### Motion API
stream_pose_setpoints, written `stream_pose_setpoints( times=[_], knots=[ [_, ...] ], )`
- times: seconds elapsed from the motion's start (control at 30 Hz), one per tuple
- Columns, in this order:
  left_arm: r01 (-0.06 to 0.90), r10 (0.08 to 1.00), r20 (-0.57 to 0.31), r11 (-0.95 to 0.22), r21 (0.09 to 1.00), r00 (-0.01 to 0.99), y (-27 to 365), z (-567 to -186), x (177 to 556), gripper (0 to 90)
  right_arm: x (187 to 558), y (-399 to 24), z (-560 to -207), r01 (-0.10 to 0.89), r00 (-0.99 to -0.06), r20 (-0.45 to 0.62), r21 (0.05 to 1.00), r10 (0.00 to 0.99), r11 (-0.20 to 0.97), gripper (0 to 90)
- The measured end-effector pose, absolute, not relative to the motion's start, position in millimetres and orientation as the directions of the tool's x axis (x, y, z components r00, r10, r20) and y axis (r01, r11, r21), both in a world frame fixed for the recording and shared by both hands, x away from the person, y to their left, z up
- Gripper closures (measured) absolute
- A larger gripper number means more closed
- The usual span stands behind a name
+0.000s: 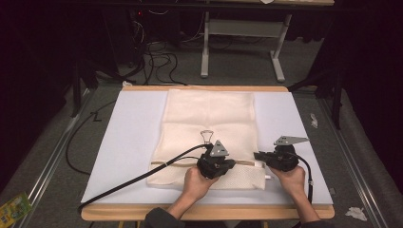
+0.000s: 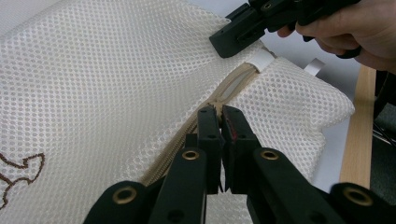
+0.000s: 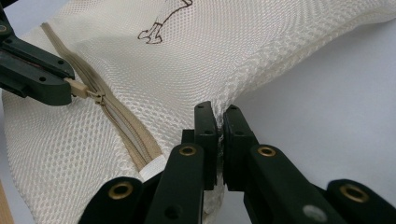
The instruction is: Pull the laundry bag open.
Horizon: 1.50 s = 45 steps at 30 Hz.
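The mesh laundry bag (image 1: 209, 128) is lying flat on the white sheet (image 1: 128, 142) covering the desk (image 1: 204, 212), centred between the left and right edges and reaching from the far edge down toward the near edge. Its beige zipper (image 2: 233, 86) is running across the bag close to the bag's near end.

The left claw (image 1: 227, 165) is sitting over the zipper line, near the middle of the desk's near edge. In the left gripper view its jaws are standing closed together, tips down at the zipper track on the mesh. In the right gripper view, the same claw (image 3: 65, 86) is pinching the beige zipper pull (image 3: 78, 88), with the slider (image 3: 97, 97) just beyond its tips. The zipper is lying open on the right claw's side of the slider, white showing through the parted tape.

The right claw (image 1: 259, 156) is sitting at the bag's right side, toward the near right corner of the desk. In the right gripper view its jaws (image 3: 219, 126) are closed narrowly on a fold of mesh at the bag's edge, beside the zipper's end with its white tab (image 2: 261, 59). The mesh is bunching up slightly there.

The two claws are lying near each other along the zipper line, tips facing. A brown line drawing (image 3: 163, 21) is showing on the mesh farther up the bag. A binder clip (image 1: 206, 137) is resting on the bag just beyond the left claw.
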<state>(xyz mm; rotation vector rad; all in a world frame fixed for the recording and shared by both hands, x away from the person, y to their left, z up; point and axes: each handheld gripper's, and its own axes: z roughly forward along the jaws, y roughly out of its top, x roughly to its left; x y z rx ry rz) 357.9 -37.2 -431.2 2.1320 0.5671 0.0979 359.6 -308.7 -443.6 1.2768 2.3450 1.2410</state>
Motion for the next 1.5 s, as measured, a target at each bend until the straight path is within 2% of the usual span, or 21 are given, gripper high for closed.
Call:
stream_pose_setpoints(
  times=[0.57,1.5],
  knots=[
    [0.351,0.448,-0.116,-0.489,0.799,0.887,-21.3,-429.5,354.4,86.8,359.7,-306.9,-443.1,0.599,-0.602,0.197,0.752,0.774,0.275,87.6],
    [0.379,0.463,-0.157,-0.437,0.816,0.872,6.5,-427.3,355.3,86.9,362.3,-301.4,-443.8,0.598,-0.607,0.190,0.748,0.772,0.287,87.6]
  ],
)
